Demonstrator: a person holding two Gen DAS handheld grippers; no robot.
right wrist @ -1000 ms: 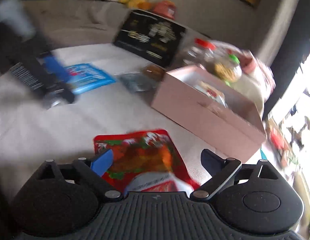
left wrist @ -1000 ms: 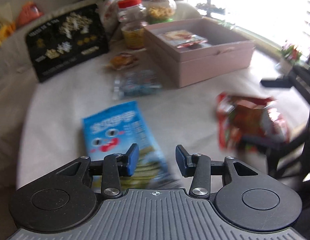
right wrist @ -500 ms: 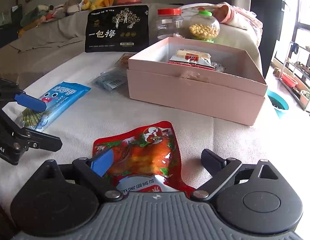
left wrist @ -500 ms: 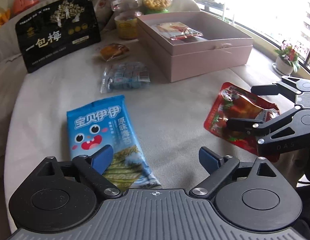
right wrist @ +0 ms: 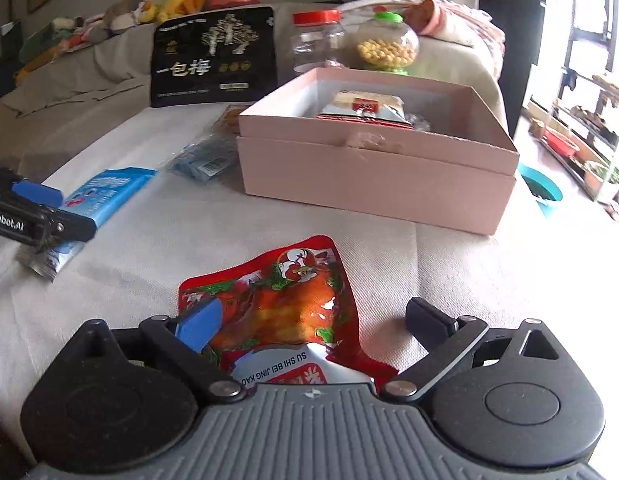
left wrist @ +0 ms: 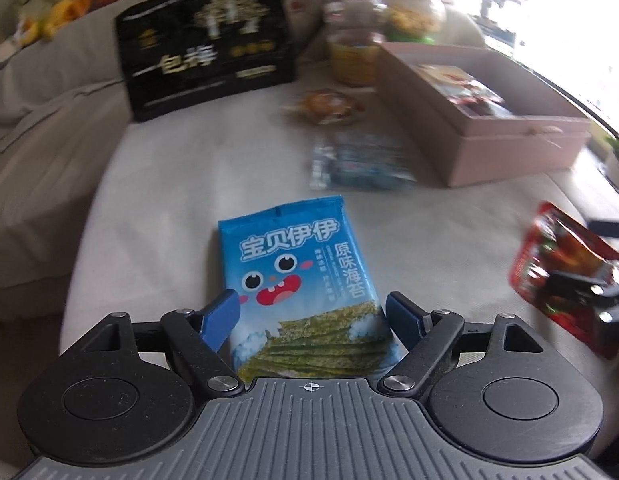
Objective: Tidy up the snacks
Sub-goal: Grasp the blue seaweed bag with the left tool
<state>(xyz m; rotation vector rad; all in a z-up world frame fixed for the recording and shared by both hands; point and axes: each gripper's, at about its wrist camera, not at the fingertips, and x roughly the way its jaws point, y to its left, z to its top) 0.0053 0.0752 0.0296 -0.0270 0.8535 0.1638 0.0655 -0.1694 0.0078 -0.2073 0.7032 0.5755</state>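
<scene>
The left tongs [left wrist: 312,314] stand wide open. Their figure has just come down a little, so the jaws are closing a bit. The blue seaweed pack [left wrist: 299,280] lies flat on the tabletop [left wrist: 157,200] right between the two blue pads [left wrist: 219,316]. One pad is on each side of the pack's near end. The pads look just beside the pack's edges, and I cannot tell if they touch it.

The right tongs [right wrist: 313,322] are open too, and their jaws are opening wider. The red chicken snack pack [right wrist: 285,312] lies flat on the tabletop between them. It sits closer to the blue pad on the left side. The black pad on the right side is well apart from it, with bare cloth in between.

Past both tongs stands a pink box [right wrist: 373,176] with its top open. A snack pack [right wrist: 363,106] lies inside it. A small clear bag of blue sweets [left wrist: 361,160] lies on the tabletop between the seaweed pack and the box. Just behind that is a small orange snack in a clear wrap [left wrist: 323,106]. A big black bag [right wrist: 213,56] leans up at the far side. Next to it are a jar with a red lid [right wrist: 319,40] and a round jar with a green lid [right wrist: 387,46], full of yellow balls.
</scene>
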